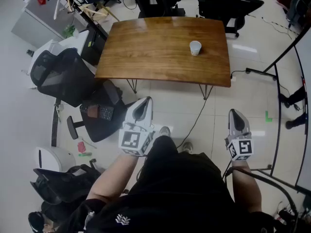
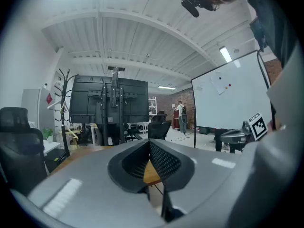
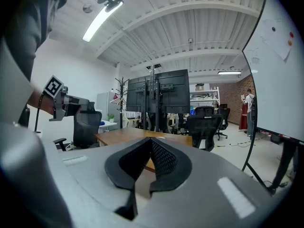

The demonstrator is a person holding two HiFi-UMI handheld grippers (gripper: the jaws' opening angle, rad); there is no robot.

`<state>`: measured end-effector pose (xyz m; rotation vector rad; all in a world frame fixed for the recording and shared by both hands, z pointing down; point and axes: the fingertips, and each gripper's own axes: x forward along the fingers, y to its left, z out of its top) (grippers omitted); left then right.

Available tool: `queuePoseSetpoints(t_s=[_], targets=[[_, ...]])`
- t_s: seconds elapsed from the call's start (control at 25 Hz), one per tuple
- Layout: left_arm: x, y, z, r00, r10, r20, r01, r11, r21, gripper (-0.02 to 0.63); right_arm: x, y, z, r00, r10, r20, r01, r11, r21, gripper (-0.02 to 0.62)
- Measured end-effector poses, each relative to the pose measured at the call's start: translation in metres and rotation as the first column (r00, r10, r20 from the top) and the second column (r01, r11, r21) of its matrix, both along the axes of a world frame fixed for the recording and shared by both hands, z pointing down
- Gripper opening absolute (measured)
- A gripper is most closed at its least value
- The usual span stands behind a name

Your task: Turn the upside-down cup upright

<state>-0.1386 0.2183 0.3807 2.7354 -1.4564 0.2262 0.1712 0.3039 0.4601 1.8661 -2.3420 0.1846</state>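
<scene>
Standing back from the wooden table (image 1: 146, 52), we hold both claws low and close to our body, well apart from the white cup (image 1: 195, 47). It sits alone toward the table's right side; from here it looks upside down, though we cannot be sure. Our left gripper (image 1: 143, 107) has its jaws pressed together on nothing. Our right gripper (image 1: 235, 114) is closed and empty too. A black office chair (image 1: 63, 76) stands left of the table.
</scene>
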Motion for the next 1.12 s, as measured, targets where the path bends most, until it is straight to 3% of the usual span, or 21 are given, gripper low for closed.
queuePoseSetpoints(t_s=[0.36,0.76,1.12], targets=[[0.013,-0.040,0.012,0.999,0.049,-0.007,-0.049,0.999,0.013,0.000,0.016,-0.028,0.004,0.998,0.048,-0.039,-0.048,0.999,-0.002,-0.002],[0.038,-0.152,0.007,0.989,0.144,-0.023,-0.144,0.989,0.029,0.000,0.045,-0.112,0.005,0.976,0.216,0.007,-0.216,0.976,-0.017,-0.003],[0.039,-0.258,-0.007,0.979,0.202,-0.026,-0.201,0.978,0.055,0.000,0.031,-0.210,-0.001,0.975,0.219,0.022,-0.219,0.976,-0.023,0.002]])
